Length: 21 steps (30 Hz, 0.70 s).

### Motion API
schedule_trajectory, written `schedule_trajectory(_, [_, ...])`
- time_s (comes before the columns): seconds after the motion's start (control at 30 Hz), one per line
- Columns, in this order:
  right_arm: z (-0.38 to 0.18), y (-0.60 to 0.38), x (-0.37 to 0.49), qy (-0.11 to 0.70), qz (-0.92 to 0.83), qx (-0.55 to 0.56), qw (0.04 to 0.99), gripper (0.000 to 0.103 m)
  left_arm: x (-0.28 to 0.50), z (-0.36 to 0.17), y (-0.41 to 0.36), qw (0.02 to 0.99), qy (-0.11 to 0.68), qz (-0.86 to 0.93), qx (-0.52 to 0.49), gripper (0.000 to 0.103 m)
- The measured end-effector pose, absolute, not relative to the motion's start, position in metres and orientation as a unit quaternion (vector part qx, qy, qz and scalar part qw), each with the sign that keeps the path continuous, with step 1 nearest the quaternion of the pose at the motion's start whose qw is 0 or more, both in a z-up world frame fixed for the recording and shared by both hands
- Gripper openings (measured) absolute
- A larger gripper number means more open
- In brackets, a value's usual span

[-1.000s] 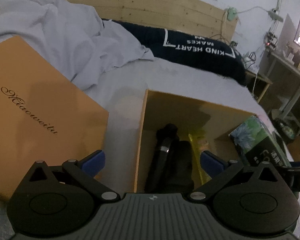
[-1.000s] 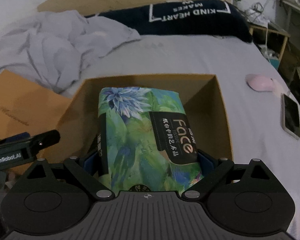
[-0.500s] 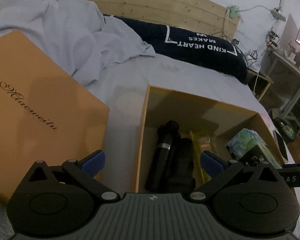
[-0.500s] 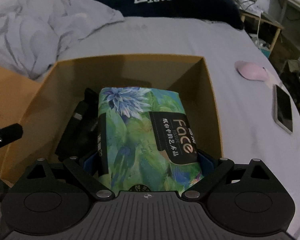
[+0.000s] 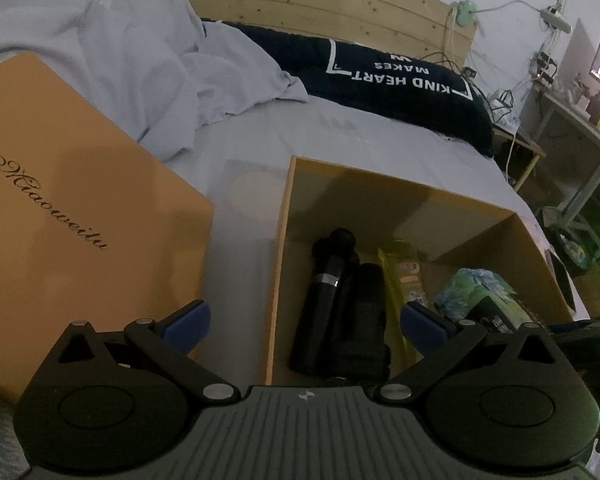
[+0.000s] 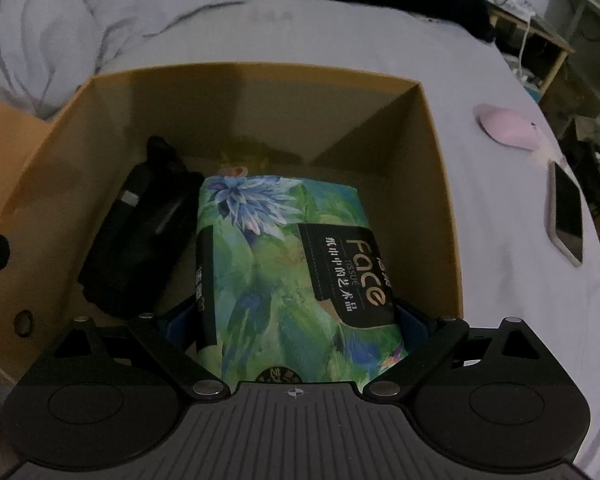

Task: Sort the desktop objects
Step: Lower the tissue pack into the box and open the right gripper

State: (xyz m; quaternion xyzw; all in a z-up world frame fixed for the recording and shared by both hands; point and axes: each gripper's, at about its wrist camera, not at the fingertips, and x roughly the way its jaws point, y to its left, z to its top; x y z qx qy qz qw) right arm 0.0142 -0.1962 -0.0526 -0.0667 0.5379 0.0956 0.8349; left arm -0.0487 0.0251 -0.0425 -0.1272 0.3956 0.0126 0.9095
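My right gripper point(image 6: 296, 322) is shut on a green floral tissue pack point(image 6: 284, 264) and holds it low inside the open tan box point(image 6: 440, 184). The pack also shows in the left wrist view point(image 5: 480, 296) at the box's right side. A black microphone point(image 5: 326, 296), another black object point(image 5: 364, 320) and a yellow packet point(image 5: 404, 276) lie on the box floor to the pack's left. My left gripper point(image 5: 304, 322) is open and empty, hovering over the near left edge of the box point(image 5: 280, 248).
The box's tan lid point(image 5: 60, 216) lies to the left on the bed. A pink mouse point(image 6: 508, 130) and a phone point(image 6: 566, 216) lie on the sheet to the right of the box. A crumpled blanket point(image 5: 120, 48) and a dark pillow point(image 5: 380, 76) are behind.
My right gripper has lowered the tissue pack from above the box down into it. My left gripper has stayed open and nearly still.
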Motion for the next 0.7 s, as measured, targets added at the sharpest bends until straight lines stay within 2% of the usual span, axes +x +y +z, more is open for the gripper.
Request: schedule_trajectory(0.7, [-0.0509,-0.2011,0.0110,0.536,0.091,-0.060,0.837,0.099,-0.0500,-0.0398,0.0221,0.911,0.387,0.005,-0.141,0.103])
